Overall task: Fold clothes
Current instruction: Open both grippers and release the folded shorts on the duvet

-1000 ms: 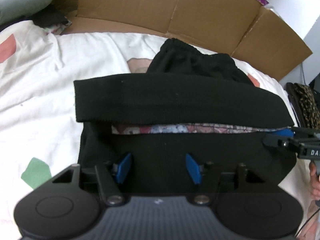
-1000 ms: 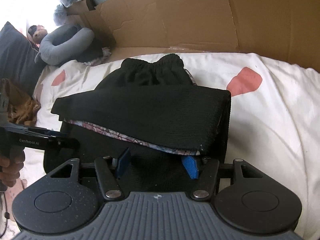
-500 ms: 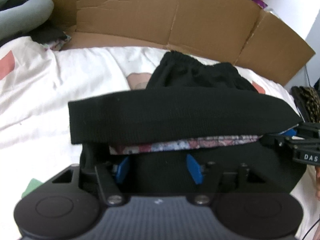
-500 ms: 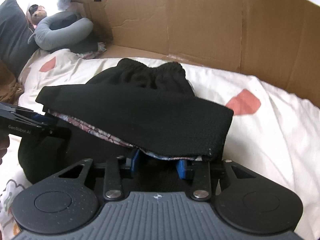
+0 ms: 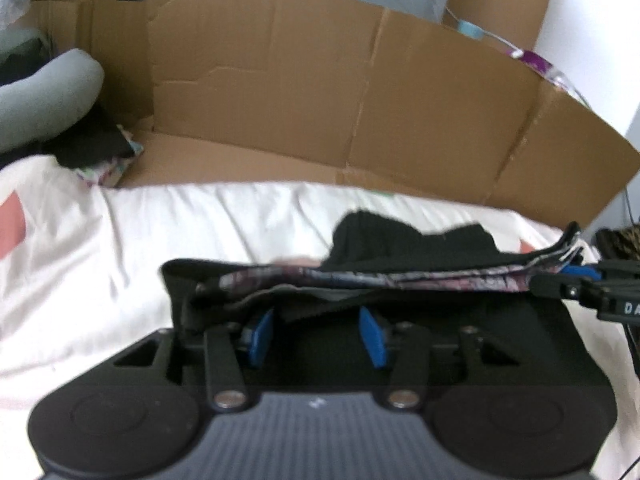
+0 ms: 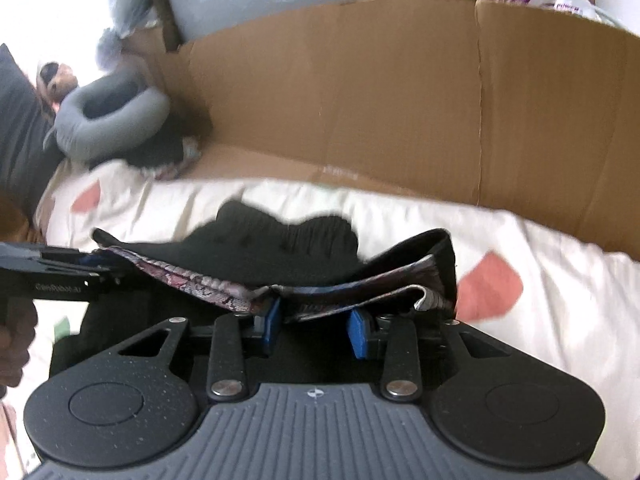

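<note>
a: what is on the bed [image 5: 248, 216]?

b: black shorts [image 6: 280, 240] with a patterned lining; they lie near the middle of the bed, with the waistband toward the far edge, by the cardboard [image 5: 360, 100].

a: what are the grippers doing?

b: the near hem is up off the bed, stretched between the two; the left gripper [image 5: 316, 332] is at the left corner of the hem and the right gripper [image 6: 314, 326] is at the right corner.

a: are the fingers tight on it?

b: i cannot tell; the blue pads [image 5: 370, 336] on the left look well apart, and the cloth drapes over them; the right ones look closer together, but the hem hides their tips; the cloth is up, so i think something has it, yet i cannot see the pinch.

a: which step is this?

b: i think it is the fold of the bottom half over the top half; the hem is raised and points toward the waistband, but it is not laid down yet.

a: what does the next move need?

b: both grippers should go forward together, level with each other, so the hem stays straight; then lower it onto the waistband and let go; if one side runs ahead, the fold will be crooked; the lining could slip out too.

a: anything else there?

b: a grey pillow [image 6: 108, 120] at the far left corner; it is well apart from the shorts.
</note>
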`<state>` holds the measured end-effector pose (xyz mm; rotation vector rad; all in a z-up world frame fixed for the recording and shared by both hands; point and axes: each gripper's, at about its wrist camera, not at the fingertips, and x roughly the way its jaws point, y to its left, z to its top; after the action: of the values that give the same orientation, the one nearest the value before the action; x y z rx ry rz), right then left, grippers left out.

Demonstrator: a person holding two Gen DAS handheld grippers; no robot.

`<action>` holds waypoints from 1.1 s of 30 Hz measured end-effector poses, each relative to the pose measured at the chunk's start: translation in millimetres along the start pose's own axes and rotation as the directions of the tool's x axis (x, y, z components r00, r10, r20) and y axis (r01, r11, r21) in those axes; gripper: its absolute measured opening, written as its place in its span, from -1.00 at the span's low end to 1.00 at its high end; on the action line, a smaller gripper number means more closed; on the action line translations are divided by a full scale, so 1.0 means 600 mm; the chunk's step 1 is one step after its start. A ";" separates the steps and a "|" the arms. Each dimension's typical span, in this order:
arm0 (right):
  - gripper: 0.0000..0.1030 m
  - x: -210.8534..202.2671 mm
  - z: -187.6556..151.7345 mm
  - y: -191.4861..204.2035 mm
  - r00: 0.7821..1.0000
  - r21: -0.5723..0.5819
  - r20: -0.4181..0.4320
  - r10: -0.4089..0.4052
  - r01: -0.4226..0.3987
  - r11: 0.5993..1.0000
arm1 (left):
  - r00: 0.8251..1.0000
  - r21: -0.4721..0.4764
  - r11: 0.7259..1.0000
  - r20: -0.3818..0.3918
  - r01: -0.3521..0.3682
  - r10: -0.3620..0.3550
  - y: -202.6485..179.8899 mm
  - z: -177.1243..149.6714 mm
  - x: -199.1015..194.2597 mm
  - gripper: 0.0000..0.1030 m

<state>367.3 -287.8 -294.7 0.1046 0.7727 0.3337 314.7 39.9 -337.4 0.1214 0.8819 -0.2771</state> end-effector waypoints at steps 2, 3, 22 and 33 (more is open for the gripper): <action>-0.22 0.003 0.013 -0.005 1.000 0.006 0.009 -0.006 0.006 1.000 | 1.000 -0.002 1.000 0.014 -0.008 0.008 0.002 0.012 0.003 -0.03; -0.22 0.004 0.018 -0.008 1.000 0.011 0.014 -0.008 0.008 1.000 | 1.000 0.000 1.000 0.020 -0.014 0.014 0.002 0.017 0.005 -0.03; -0.18 0.019 -0.005 -0.109 0.999 0.191 -0.024 -0.022 0.026 0.981 | 0.997 -0.066 0.994 0.000 -0.083 0.083 0.078 -0.002 -0.003 -0.03; -0.86 0.052 -0.007 -0.126 0.999 0.266 -0.030 0.039 -0.030 0.964 | 0.999 -0.141 0.989 0.021 -0.045 0.048 0.084 0.004 0.023 -0.80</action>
<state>404.3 -348.9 -334.8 0.3659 0.8487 0.2640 339.4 85.0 -346.8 0.0079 0.8708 -0.1718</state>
